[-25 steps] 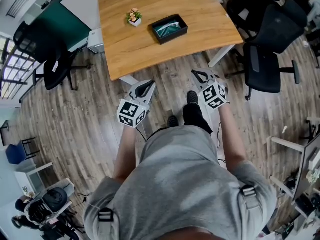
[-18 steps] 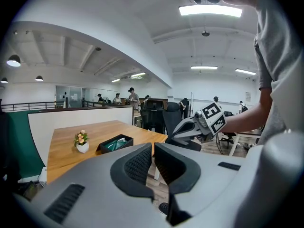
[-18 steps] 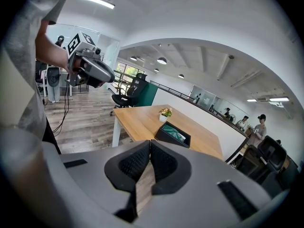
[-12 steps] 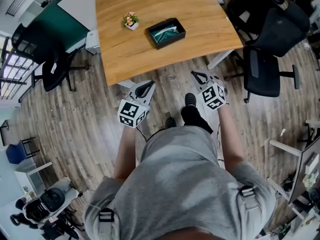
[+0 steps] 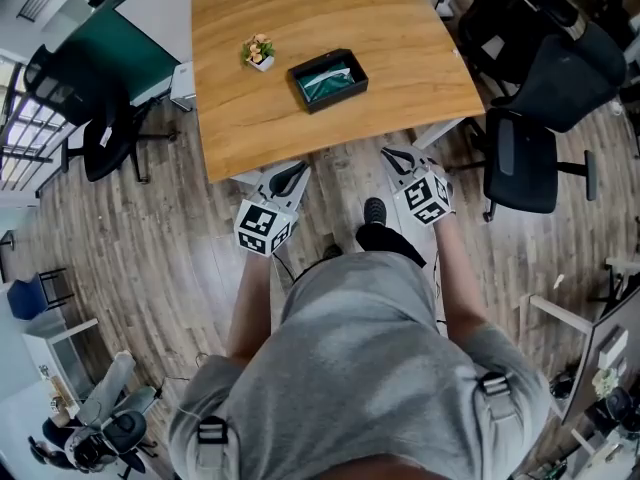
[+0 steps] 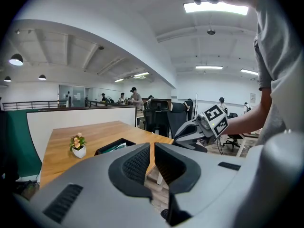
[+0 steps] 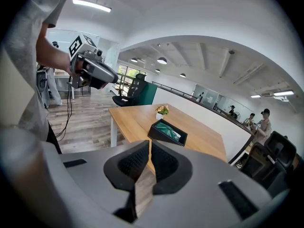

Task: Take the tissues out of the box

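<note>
**Tissue box sits mid-desk, both grippers empty**

The black rectangular tissue box (image 5: 328, 79) lies flat on the smooth wooden desk (image 5: 400, 28), open top up. Its long axis runs across the view, right end angled away, beside a small potted plant (image 5: 259, 52). The left gripper (image 5: 290, 173) and right gripper (image 5: 398, 154) hang short of the desk, fingers (image 6: 135, 165) closed on nothing.

Smooth, pale wood with a soft sheen makes the tabletop (image 5: 400, 58) at upper centre. The box (image 5: 338, 95) on it looks matt black. The floor (image 5: 150, 238) is grey-brown wood plank. Left gripper (image 5: 290, 173) and right gripper (image 5: 397, 155) wear matt grey plastic; their fingers (image 6: 137, 164) are dark, ribbed.
</note>
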Demonstrator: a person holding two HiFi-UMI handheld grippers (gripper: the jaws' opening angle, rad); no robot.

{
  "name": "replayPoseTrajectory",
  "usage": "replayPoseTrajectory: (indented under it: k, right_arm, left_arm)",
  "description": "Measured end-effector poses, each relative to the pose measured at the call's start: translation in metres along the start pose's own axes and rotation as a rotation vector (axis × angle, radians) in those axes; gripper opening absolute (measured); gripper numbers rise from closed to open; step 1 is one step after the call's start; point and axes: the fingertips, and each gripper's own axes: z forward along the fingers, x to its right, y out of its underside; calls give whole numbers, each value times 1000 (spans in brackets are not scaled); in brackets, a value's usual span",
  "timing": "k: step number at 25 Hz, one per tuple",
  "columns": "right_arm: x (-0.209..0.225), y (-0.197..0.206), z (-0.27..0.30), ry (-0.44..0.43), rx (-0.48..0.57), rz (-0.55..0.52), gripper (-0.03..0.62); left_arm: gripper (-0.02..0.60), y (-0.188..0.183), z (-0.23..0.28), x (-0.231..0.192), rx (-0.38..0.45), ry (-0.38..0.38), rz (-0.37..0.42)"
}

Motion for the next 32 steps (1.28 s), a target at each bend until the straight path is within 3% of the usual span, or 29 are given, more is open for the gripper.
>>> replayPoseTrajectory:
  k: [3, 7, 13, 23, 32]
  right_arm:
    - [11, 0, 5, -24, 18, 15, 63]
    - [26, 1, 15, -48, 33, 12, 163]
    - [51, 8, 26, -81, 57, -1, 243]
    - [96, 28, 48, -153, 56, -36, 291]
    - [118, 36, 69, -226, 73, -61, 295]
  left_arm:
    - [47, -7, 11, -3, 5, -13, 2]
    - [135, -9, 26, -9, -12, -40, 1]
    - [204, -14, 48, -13, -24, -71, -12]
    - [249, -22, 92, -21, -55, -145, -28]
    - [253, -20, 118, -20, -95, -187, -28]
